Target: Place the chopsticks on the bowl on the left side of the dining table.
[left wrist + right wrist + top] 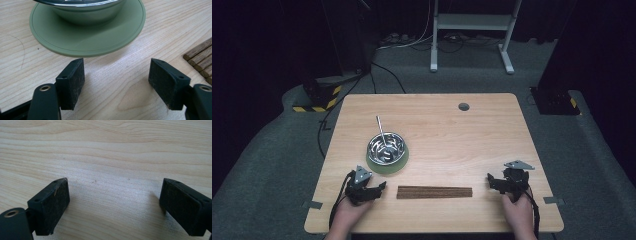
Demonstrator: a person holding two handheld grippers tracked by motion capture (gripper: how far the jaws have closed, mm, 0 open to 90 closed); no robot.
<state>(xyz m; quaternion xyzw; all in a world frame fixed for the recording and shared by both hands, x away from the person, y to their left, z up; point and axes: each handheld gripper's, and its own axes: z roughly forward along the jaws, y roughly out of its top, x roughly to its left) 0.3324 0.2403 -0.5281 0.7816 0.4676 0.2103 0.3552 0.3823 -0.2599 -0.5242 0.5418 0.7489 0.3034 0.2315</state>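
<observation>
Both jaws spread and empty, the left hand-held gripper [379, 188] rests at the bowl's [386, 147] six o'clock and the right hand-held gripper [492, 181] at three o'clock of the wooden mat [434, 192], seemingly flanking it for pickup.

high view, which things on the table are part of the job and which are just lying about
Likely in the job:
- shiny steel bowl on round green plate
- thin metal stick leaning in the bowl
- dark wooden slat mat between the open left gripper and open right gripper

Just about:
- grey round table grommet
- white metal frame on the floor
</observation>
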